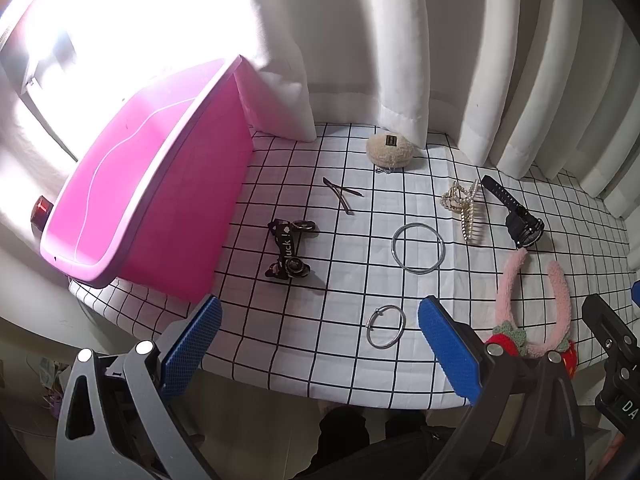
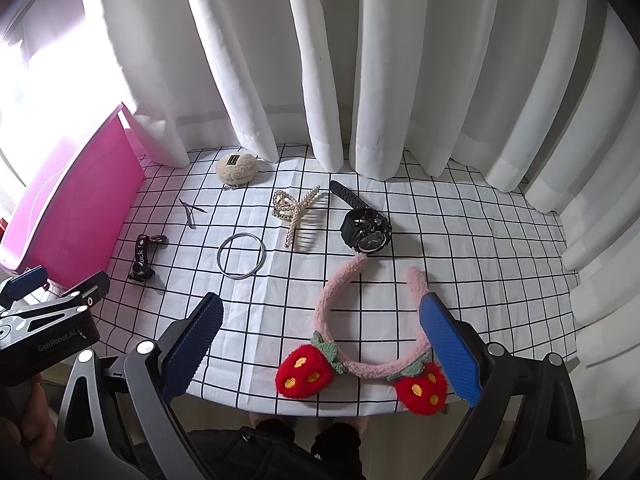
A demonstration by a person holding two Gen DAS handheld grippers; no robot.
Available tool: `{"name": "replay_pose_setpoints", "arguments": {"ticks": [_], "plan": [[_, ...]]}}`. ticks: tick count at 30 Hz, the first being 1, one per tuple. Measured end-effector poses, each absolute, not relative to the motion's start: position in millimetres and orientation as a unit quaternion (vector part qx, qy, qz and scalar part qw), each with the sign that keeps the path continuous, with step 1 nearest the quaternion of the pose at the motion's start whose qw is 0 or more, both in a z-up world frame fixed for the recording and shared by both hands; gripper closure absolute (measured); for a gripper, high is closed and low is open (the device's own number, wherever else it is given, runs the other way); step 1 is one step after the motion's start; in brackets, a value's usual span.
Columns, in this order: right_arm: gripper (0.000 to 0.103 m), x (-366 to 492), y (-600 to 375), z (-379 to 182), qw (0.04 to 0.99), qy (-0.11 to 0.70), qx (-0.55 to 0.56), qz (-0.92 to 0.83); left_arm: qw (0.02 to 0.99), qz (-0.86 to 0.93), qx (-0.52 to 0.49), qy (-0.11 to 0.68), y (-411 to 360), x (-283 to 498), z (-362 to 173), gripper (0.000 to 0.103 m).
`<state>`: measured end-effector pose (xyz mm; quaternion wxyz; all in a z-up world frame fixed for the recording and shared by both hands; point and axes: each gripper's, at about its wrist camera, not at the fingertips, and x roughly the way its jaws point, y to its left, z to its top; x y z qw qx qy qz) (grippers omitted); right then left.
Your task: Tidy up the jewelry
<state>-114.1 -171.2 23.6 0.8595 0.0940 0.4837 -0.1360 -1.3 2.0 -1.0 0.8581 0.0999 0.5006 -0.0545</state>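
The left tool is hovering with its blue pads spread wide and nothing between them, lining up on the small silver bangle, which is lying flat near the front edge of the tabletop. The right tool is likewise gaping and empty, poised over the pink strawberry headband. Since the bangle is thin and lying flat on the checked cloth, I would be lowering one pad inside the ring and one outside, pinching the wire across its thickness (a grip across the whole hoop would likely skate off). The pink bin is standing to the left, apparently the destination. The larger hoop, pearl claw clip, watch and bow clip are waiting farther back.
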Motion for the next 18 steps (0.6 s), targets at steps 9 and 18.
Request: {"name": "replay_pose_setpoints", "arguments": {"ticks": [9,18], "plan": [[0.009,-118,-175,24,0.858,0.484,0.104,-0.14,0.855,-0.057,0.099,0.506,2,-2,-3,0.006],[0.009,-134,-197,-7,0.834,0.509,0.136,-0.164,0.838,-0.071,0.095,0.532,10,-1,-39,0.006]]}}
